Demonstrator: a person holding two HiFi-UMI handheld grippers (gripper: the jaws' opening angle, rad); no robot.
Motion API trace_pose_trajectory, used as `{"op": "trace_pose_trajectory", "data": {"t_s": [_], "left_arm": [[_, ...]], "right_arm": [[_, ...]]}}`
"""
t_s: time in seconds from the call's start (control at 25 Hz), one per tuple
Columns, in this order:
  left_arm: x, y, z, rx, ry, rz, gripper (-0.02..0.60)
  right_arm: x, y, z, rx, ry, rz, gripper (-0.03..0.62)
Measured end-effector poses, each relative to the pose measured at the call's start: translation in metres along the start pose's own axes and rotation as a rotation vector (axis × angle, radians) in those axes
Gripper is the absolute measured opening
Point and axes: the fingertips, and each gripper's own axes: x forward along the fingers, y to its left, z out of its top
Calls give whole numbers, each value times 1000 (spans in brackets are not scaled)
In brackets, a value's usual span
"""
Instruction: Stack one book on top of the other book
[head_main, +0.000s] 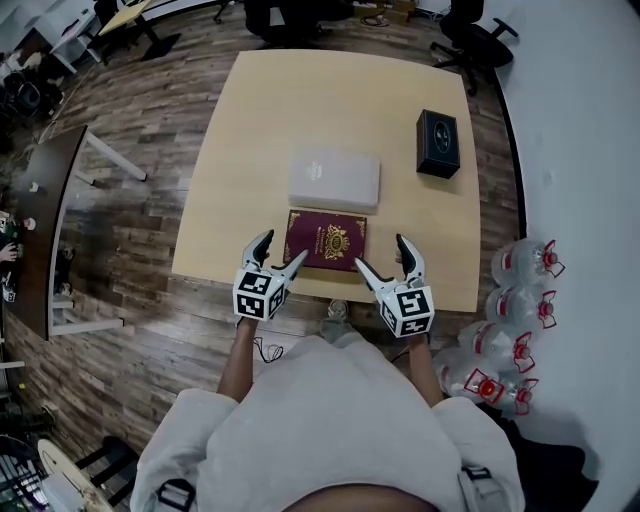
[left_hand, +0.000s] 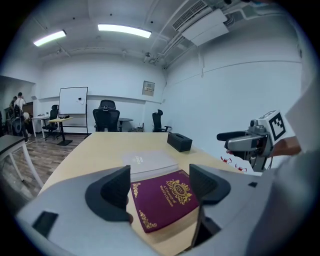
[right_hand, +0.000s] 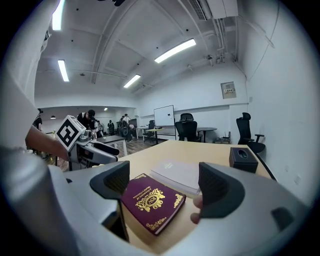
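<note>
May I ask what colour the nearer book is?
Nearer book: maroon with gold ornament; best in right gripper view.

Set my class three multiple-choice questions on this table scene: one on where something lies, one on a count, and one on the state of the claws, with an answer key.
1. Where does the maroon book lie relative to the white book?
A) nearer the person
B) on top of it
C) farther from the person

2. How many books lie on the table?
A) one
B) two
C) three

3. How do the left claw and right claw stand?
A) both open, holding nothing
B) both shut on the maroon book
C) left open, right shut on the white book

Key:
1 A, the maroon book sits by the near edge and the white one lies beyond it.
2 B, only these two are books; the black box is not one.
3 A, each gripper view shows its claw spread wide, with the maroon book lying flat and ungripped.
</note>
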Motion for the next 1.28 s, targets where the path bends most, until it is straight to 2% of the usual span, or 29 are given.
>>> {"op": "trace_pose_trajectory", "data": {"t_s": [0.28, 0.64, 1.28], "left_arm": [[23, 7, 8, 1, 19, 23, 368], [32, 16, 3, -10, 40, 21, 368], [32, 33, -7, 6, 75, -118, 368]], "right_arm": [[25, -17, 1, 11, 8, 41, 422], [39, -14, -8, 34, 36, 57, 422], [48, 9, -19, 74, 85, -51, 422]]}}
